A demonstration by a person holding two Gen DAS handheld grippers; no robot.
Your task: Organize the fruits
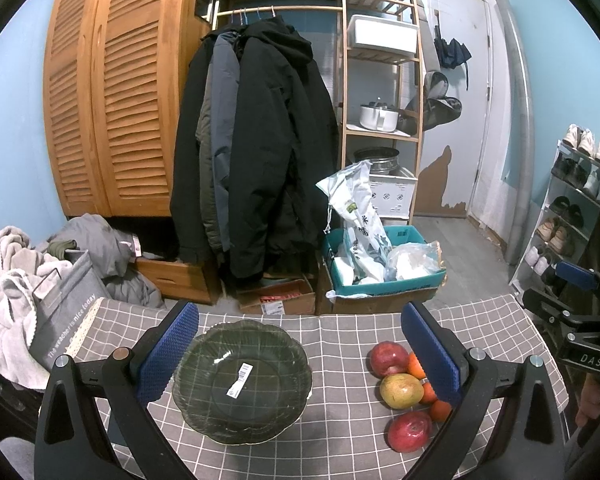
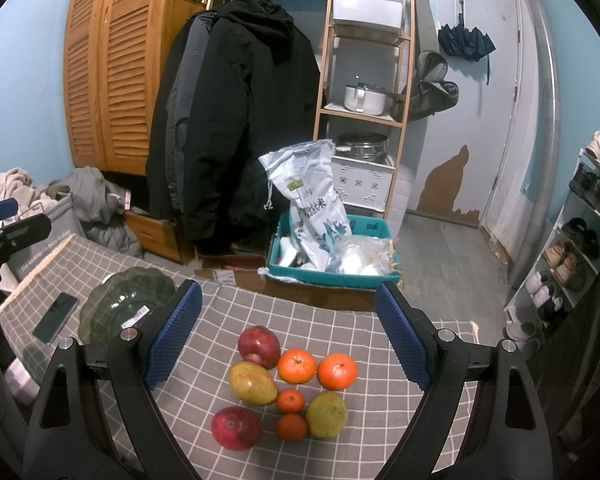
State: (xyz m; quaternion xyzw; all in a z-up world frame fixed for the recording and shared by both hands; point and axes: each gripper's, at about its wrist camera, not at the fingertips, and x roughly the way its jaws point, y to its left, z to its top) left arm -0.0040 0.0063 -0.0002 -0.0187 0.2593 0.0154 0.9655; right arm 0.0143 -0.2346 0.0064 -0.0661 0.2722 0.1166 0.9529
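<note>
A dark green glass plate [image 1: 242, 378] with a barcode sticker sits on the grey checked tablecloth [image 1: 340, 344]; it also shows in the right wrist view [image 2: 120, 304]. My left gripper [image 1: 300, 356] is open and empty, its left pad over the plate's edge. A cluster of fruit lies to the right: two red apples [image 2: 259, 345] [image 2: 236, 427], two yellow-green mangoes [image 2: 253, 382] [image 2: 327, 414] and several oranges [image 2: 337, 371]. My right gripper [image 2: 288, 338] is open and empty, above and around the cluster.
A black phone [image 2: 56, 317] lies on the table left of the plate. Beyond the table's far edge stand a teal box [image 2: 332, 264] with bags, hanging coats [image 2: 236, 120], a wooden shelf and a shoe rack [image 2: 580, 240] at right.
</note>
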